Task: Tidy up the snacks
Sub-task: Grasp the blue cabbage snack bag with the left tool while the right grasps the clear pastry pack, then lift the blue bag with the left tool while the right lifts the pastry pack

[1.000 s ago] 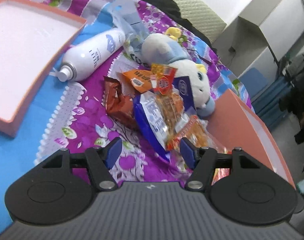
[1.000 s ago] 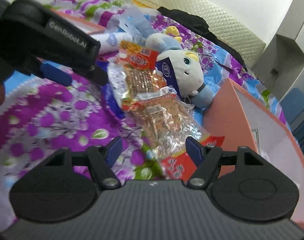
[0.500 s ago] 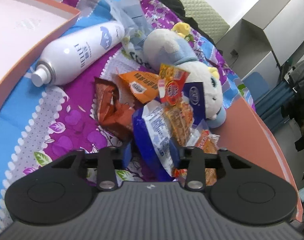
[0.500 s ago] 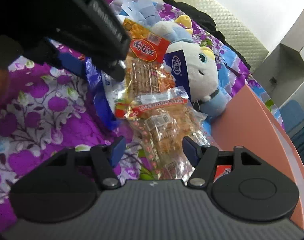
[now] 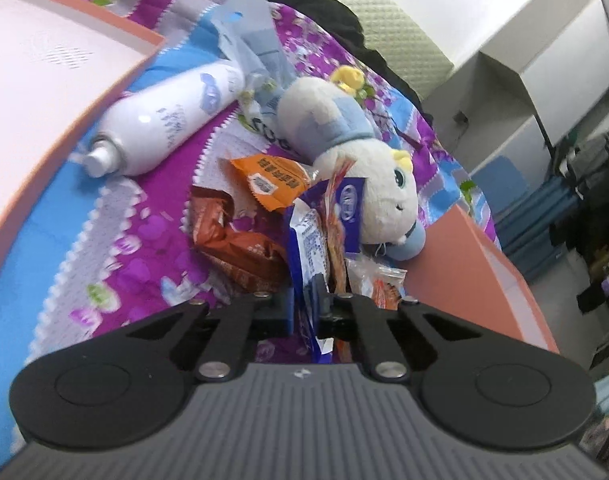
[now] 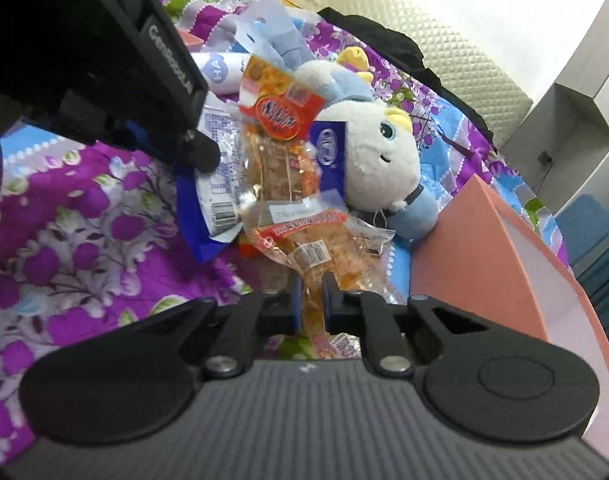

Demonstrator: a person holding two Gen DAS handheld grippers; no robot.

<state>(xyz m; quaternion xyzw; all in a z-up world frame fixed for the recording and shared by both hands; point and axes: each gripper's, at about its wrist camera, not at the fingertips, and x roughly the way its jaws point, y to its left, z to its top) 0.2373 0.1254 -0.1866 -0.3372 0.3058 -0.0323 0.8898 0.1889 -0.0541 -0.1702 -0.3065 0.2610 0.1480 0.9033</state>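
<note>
A pile of snack packets lies on a purple flowered bedspread. My left gripper (image 5: 307, 300) is shut on a blue and white snack packet (image 5: 306, 240), which also shows in the right wrist view (image 6: 212, 184). My right gripper (image 6: 311, 300) is shut on a clear packet of orange snacks (image 6: 316, 244). A second clear packet with a red label (image 6: 280, 140) leans behind it. A brown packet (image 5: 236, 240) and an orange packet (image 5: 272, 180) lie to the left. The left gripper's body (image 6: 104, 68) fills the right wrist view's upper left.
A white and blue plush toy (image 5: 360, 160) lies behind the packets. A white spray bottle (image 5: 164, 120) lies at the left. One pink box (image 5: 44, 80) sits at the far left, another pink box (image 6: 516, 264) at the right. Grey cabinets stand beyond the bed.
Both grippers have moved forward into the pile and shut, the left on the blue and white packet, the right on the clear orange snack packet.
</note>
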